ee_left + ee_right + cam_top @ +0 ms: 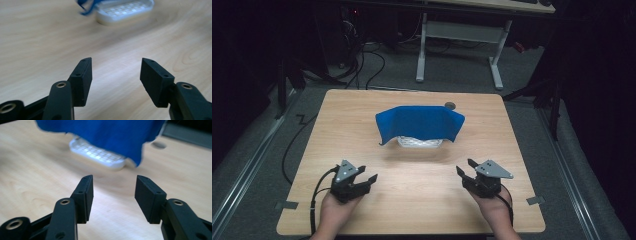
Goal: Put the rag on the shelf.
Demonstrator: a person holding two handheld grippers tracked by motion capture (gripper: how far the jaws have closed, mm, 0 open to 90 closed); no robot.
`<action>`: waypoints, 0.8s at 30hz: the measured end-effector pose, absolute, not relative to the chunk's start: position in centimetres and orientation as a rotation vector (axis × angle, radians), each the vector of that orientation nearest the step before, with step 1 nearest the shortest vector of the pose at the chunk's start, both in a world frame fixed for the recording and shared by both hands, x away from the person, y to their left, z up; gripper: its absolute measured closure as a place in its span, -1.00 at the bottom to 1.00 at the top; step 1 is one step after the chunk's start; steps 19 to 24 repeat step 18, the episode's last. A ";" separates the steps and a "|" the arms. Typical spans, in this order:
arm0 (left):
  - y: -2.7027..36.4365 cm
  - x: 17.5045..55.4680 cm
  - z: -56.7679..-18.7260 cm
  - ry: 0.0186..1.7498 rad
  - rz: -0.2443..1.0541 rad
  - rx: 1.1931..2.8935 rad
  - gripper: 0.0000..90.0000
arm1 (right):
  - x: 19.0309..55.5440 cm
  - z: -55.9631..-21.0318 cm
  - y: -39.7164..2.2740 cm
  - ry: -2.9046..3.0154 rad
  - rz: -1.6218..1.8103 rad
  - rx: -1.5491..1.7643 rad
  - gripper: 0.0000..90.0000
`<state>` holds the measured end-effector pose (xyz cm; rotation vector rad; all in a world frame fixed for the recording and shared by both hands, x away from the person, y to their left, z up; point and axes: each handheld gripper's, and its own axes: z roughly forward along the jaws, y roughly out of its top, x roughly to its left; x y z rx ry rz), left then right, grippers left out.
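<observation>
A blue cloth (419, 123) is draped over a white basket (420, 142) with a grid pattern at the middle of the wooden table (412, 200). The cloth (105, 135) hangs over the basket (100, 155) in the right gripper view; in the left gripper view the basket (125, 11) sits far ahead with a corner of the cloth (86, 6) beside it. My left gripper (366, 176) rests open near the front left, nothing between its jaws. My right gripper (466, 167) is open at the front right, also holding nothing. Both stand well short of the basket.
A small dark round mark (450, 105) lies at the table's far edge behind the cloth. A white desk frame (459, 45) and cables (372, 65) stand on the floor beyond the table. Bits of tape (286, 205) stick out at the front corners.
</observation>
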<state>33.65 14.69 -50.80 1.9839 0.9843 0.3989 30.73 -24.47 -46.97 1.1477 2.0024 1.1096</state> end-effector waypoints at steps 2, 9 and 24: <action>12.9 33.5 -51.4 0.953 0.389 2.035 -0.04 | 30.5 -47.6 -23.6 2.032 1.104 1.155 0.08; 9.8 32.2 -53.4 0.827 0.350 2.157 -0.04 | 30.1 -51.1 -22.4 2.086 1.077 1.178 0.08; 10.2 31.9 -52.9 0.835 0.334 2.105 -0.04 | 30.6 -52.0 -22.3 2.161 1.033 1.103 0.07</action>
